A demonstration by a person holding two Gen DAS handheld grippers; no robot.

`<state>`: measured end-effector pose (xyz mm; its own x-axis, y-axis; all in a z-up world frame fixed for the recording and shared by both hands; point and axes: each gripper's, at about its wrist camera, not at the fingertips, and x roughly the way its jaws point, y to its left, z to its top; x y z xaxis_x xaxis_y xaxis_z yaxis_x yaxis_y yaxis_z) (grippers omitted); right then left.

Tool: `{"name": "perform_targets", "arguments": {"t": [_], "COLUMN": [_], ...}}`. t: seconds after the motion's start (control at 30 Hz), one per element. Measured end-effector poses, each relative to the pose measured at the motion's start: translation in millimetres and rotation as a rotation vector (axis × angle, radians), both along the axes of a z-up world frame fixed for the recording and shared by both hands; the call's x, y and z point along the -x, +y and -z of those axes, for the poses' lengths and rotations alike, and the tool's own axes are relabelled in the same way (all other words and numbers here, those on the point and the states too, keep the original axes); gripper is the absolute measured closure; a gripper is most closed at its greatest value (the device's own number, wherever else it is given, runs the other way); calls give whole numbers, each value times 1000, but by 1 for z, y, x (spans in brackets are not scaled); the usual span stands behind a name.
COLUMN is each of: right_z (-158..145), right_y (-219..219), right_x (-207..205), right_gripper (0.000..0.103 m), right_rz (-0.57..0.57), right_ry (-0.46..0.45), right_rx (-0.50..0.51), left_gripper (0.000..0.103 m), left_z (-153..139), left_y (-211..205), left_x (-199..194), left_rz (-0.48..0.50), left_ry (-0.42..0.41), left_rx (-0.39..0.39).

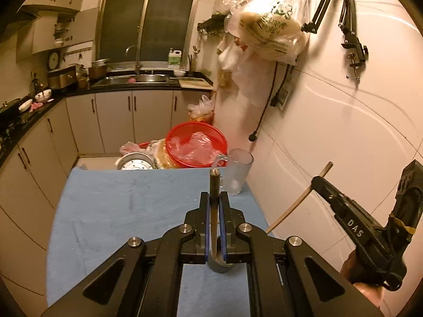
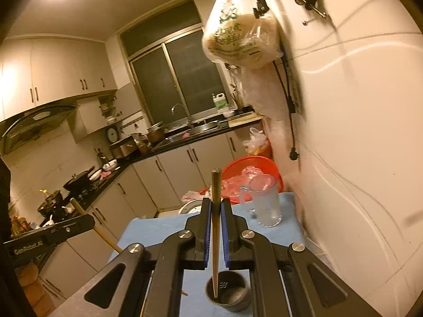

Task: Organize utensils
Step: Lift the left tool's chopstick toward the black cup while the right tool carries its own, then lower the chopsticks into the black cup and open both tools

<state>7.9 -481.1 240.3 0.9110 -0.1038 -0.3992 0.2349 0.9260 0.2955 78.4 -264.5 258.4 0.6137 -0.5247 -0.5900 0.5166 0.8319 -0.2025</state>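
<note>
My left gripper (image 1: 214,198) is shut on a wooden chopstick (image 1: 214,185) that points forward, its lower end reaching down to a grey cup (image 1: 219,265) under the jaws. My right gripper (image 2: 216,206) is shut on a second chopstick (image 2: 215,211), whose lower tip sits inside the grey perforated utensil holder (image 2: 228,295) on the blue mat (image 2: 158,227). In the left wrist view the right gripper (image 1: 317,181) shows at the right, holding its chopstick (image 1: 298,200). In the right wrist view the left gripper (image 2: 90,220) shows at the left with its chopstick (image 2: 105,237).
A clear glass pitcher (image 1: 238,174) stands at the mat's far right corner, also in the right wrist view (image 2: 265,200). Beyond the table are a red basin (image 1: 197,142) with plastic bags and a metal pot (image 1: 134,161). A white tiled wall (image 1: 330,132) is close on the right.
</note>
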Motion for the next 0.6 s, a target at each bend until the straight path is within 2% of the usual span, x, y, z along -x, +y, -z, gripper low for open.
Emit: {"name": "perform_targets", "arguments": {"t": [0.17, 0.43, 0.6], "right_z": [26, 81, 104], "right_y": [-12, -25, -33], "right_x": [-15, -46, -56], "right_gripper": [95, 95, 95], "right_rz": [8, -22, -29], "right_ry": [41, 161, 205], "right_rx": [-27, -85, -115], "left_gripper": [96, 96, 96], "left_z": [28, 82, 102], "left_y": [-26, -50, -58], "left_x": [-17, -43, -52], "left_rz": [26, 29, 23], "left_ry": [49, 166, 191], "left_rx": [-10, -72, -109]}}
